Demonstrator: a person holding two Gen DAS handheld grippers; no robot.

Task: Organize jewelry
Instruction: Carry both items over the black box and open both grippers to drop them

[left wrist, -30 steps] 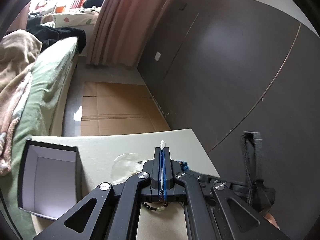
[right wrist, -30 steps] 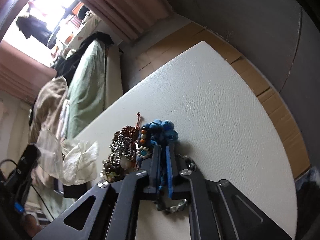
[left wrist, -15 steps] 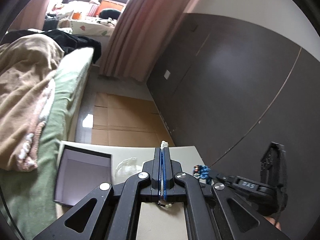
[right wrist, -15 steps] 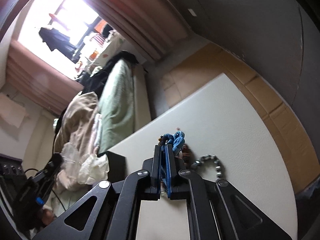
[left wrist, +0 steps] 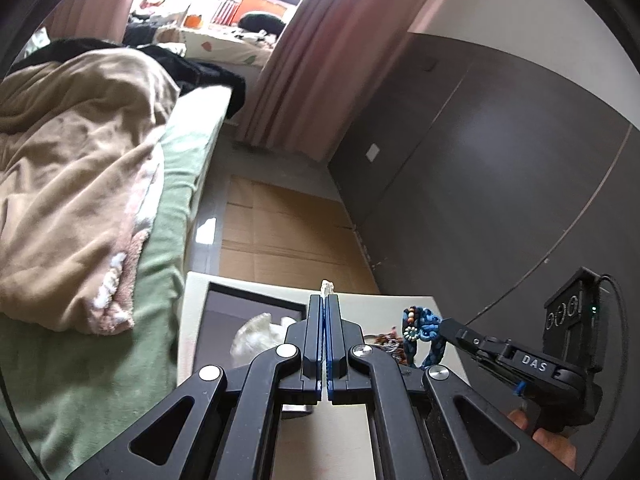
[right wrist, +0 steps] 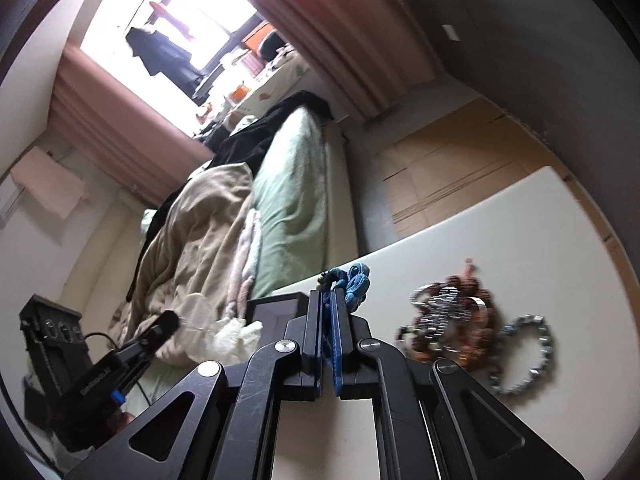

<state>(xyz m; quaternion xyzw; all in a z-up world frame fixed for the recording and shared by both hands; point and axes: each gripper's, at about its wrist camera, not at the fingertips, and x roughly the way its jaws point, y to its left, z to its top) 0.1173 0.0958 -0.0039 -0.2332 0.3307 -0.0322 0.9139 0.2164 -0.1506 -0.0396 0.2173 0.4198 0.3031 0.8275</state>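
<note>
Holding: your right gripper (right wrist: 327, 300) is clamped on a blue braided cord bracelet with small beads (right wrist: 354, 280), lifted above the white foam tabletop (right wrist: 560, 232).
Left gripper (left wrist: 324, 300): jaws pressed together — a thin whitish, crinkled clear plastic bag (left wrist: 327, 285) pokes out past the tips.
Box: a dark open rectangular box with a pale lining (left wrist: 224, 320) sits just beyond.
Pile: brown beaded and silver chain bracelets (right wrist: 456, 320) lie heaped on the tabletop — right of your right gripper.

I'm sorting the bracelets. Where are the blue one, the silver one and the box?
blue bracelet (right wrist: 357, 282), right wrist view, knotted end above the fingertips
silver bracelet (right wrist: 538, 364), right wrist view, right side of loop
box (left wrist: 256, 300), left wrist view, far rim
</note>
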